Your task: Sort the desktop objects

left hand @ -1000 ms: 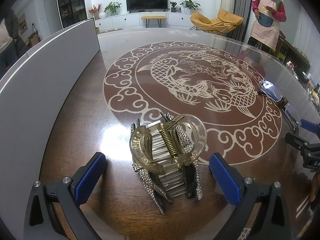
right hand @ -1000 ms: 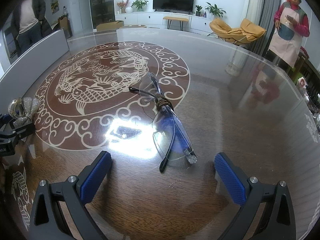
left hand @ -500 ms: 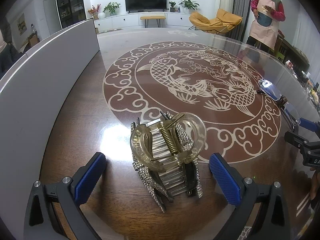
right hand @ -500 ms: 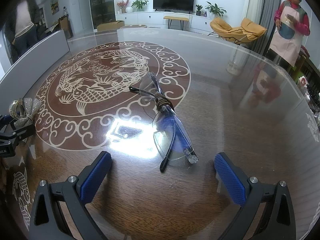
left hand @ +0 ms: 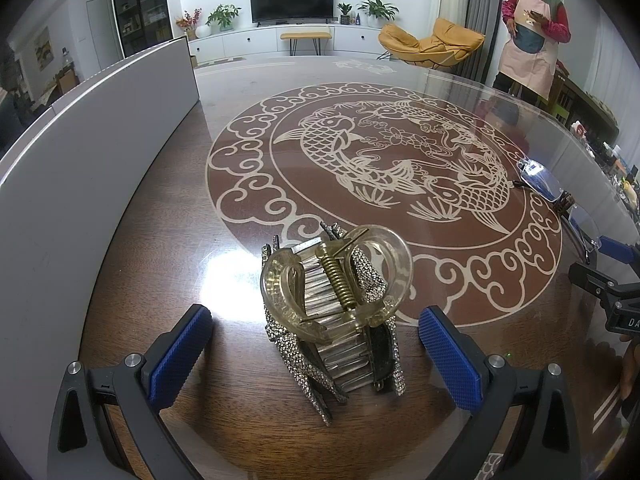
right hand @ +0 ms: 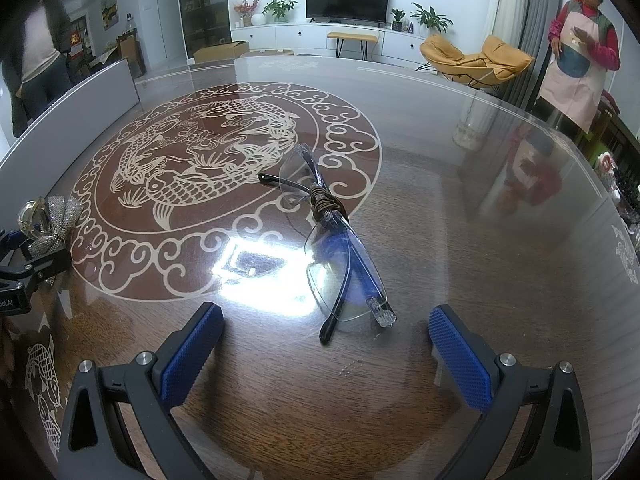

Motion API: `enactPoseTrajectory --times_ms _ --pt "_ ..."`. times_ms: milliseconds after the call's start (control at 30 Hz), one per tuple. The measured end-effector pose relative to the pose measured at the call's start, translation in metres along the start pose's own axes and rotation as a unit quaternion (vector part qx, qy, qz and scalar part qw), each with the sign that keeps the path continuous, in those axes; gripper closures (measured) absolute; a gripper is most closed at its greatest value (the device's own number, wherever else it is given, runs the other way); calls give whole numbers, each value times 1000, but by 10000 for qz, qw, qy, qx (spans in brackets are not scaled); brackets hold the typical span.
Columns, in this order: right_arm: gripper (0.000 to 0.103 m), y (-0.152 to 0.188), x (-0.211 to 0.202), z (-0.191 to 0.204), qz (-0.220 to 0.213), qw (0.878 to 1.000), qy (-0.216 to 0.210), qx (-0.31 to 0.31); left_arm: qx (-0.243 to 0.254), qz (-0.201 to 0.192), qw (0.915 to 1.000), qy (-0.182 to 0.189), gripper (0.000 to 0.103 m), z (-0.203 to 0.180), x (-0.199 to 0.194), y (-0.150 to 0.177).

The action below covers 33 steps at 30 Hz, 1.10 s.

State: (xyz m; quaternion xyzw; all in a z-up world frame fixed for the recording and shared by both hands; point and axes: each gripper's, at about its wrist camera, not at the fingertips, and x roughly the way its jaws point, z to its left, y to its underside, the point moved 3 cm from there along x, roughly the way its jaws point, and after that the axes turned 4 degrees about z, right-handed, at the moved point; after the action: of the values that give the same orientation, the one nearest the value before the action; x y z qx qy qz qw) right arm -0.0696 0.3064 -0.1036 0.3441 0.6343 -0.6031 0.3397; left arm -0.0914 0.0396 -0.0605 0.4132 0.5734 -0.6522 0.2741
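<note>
Glass table [right hand: 460, 208] mostly bare, grey panel [left hand: 100, 152] along its left edge. Left gripper [left hand: 316, 344] wide, hair clips [left hand: 340, 308] between pads, untouched. Right gripper [right hand: 326, 350] wide, glasses [right hand: 332, 240] just ahead.

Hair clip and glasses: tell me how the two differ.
The hair clip is chunky, with a coiled spring and rhinestone-covered sides; the glasses are thin, clear-lensed and rimless. The hair clip stands tall on its teeth; the glasses lie low, folded. The hair clip sits before the left tool, the glasses before the right tool. Both rest ungripped on the table.
</note>
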Motion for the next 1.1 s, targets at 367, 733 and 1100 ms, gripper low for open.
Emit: enactPoseTrajectory --times_ms 367,733,1100 --pt "0 1 0 5 -7 10000 68 -24 -1 -1 10000 1 0 0 0 0" --pt "0 3 -3 6 40 9999 -68 65 -29 -3 10000 -35 0 0 -1 -1" --pt "0 7 -8 11 37 9999 -86 78 -19 -8 10000 -11 0 2 -1 0"
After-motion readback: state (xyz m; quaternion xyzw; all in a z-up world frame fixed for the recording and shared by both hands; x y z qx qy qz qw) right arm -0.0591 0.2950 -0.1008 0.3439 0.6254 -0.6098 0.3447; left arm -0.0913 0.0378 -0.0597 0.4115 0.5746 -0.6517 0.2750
